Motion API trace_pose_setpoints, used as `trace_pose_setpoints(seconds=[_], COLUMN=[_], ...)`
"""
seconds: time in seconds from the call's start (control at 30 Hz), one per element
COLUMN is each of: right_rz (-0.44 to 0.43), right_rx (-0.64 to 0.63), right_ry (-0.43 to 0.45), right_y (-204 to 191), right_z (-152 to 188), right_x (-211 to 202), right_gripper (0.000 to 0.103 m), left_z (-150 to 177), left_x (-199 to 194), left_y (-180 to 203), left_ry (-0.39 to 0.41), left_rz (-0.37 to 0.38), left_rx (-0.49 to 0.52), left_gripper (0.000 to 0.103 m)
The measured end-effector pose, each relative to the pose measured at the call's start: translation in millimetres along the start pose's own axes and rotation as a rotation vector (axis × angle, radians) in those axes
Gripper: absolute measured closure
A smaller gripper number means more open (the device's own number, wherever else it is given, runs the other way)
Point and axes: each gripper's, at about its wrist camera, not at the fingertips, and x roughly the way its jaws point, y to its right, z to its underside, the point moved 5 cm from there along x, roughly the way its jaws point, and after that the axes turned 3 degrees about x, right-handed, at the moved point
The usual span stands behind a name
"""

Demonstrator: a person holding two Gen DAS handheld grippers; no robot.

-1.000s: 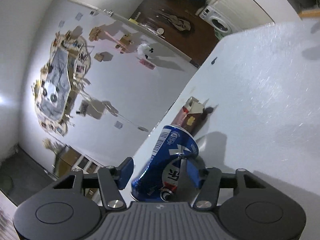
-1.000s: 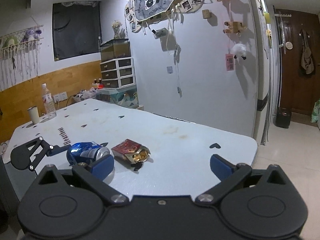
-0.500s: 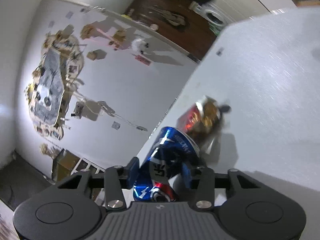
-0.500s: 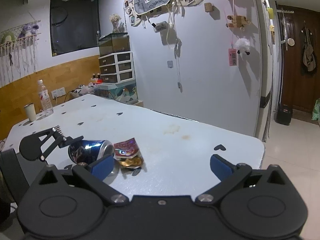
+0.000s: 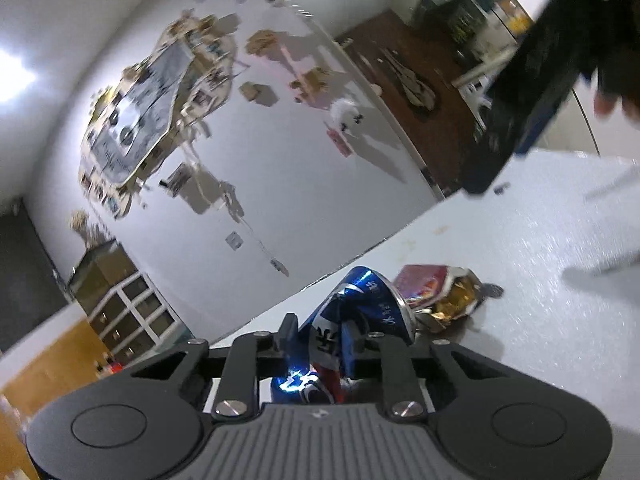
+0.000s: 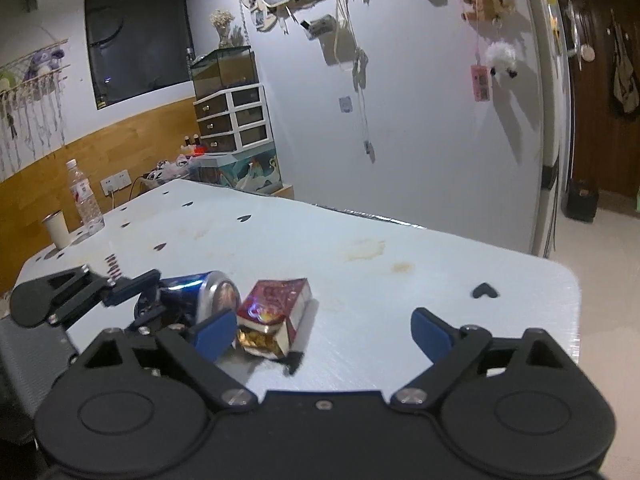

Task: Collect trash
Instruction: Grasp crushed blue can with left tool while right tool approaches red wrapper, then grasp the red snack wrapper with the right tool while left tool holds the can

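Squarely between closing jaws, dented can [image 5: 360, 312]

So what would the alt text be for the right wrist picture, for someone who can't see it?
The right gripper, its blue-tipped jaws wide but closing, reaches toward a crumpled red snack packet on a white table. Just left, the left gripper squeezes a dented blue soda can. A plastic water bottle and a cup stand at the far edge.

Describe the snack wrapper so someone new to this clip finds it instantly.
On the white table, near its front edge, lies a crumpled red snack wrapper with gold foil showing. It sits right beside the crushed blue can; it is flat and red rather than round and blue.
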Motion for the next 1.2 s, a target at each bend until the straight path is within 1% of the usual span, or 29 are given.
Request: trace_pose_setpoints(seconds=[0.1,0.27,0.43,0.5,0.53,0.57,0.6,0.63,0.7,0.77,0.83,0.93,1.03,1.13,1.2], right_rz=[0.009,-0.007,-0.019,-0.02,-0.01,0.005,0.019,0.027,0.023,0.017,0.004,-0.051,-0.111,-0.108,-0.121], right_rx=[0.005,-0.029,-0.138,-0.166,-0.182,-0.197,-0.21,-0.215,-0.211,-0.178,-0.126,-0.042,0.004,0.007,0.024], right_ry=[-0.022,-0.059,-0.133,-0.158,-0.171,-0.183,-0.196,-0.208,-0.201,-0.192,-0.153,-0.106,-0.106,-0.108,-0.109], right_y=[-6.9,-25.9,-50.2,-56.5,-58.3,-59.8,-60.6,-60.5,-58.3,-53.9,-48.7,-44.8,-47.4,-47.4,-44.9], right_z=[-5.3,-8.1,2.5,6.1,8.0,10.1,12.8,14.9,15.9,12.4,7.2,0.9,2.3,6.9,10.1], right_x=[20.0,50.5,79.3,87.9,92.3,96.3,99.5,101.1,98.0,93.3,82.6,68.7,59.1,52.7,46.8], right_gripper=[0.013,0.013,0.015,0.02,0.021,0.025,0.036,0.044,0.045,0.046,0.046,0.047,0.047,0.048,0.048], left_z=[3.3,8.4,16.0,18.6,19.9,20.7,21.0,21.4,22.5,23.1,21.4,18.5,17.1,18.1,17.4], left_x=[-3.1,-6.6,-7.3,-7.9,-8.2,-8.1,-7.9,-8.2,-8.8,-10.4,-12.5,-18.5,-24.2,-30.7,-36.3], left_y=[-13.3,-28.9,-48.5,-52.0,-52.5,-53.0,-53.7,-55.4,-57.9,-59.5,-58.6,-52.7,-46.1,-42.6,-38.1], left_ry=[0.009,0.014,0.009,0.006,0.003,0.003,0.002,0.002,0.0,-0.001,0.005,0.018,0.03,0.038,0.039], left_rz=[0.022,0.055,0.099,0.119,0.128,0.13,0.131,0.137,0.151,0.176,0.206,0.245,0.265,0.282,0.284], left_rx=[-0.093,-0.19,-0.325,-0.359,-0.367,-0.367,-0.366,-0.373,-0.391,-0.415,-0.424,-0.406,-0.371,-0.347,-0.309], left_gripper=[0.083,0.084,0.084,0.085,0.085,0.085,0.085,0.085,0.085,0.085,0.085,0.084,0.084,0.083,0.083])
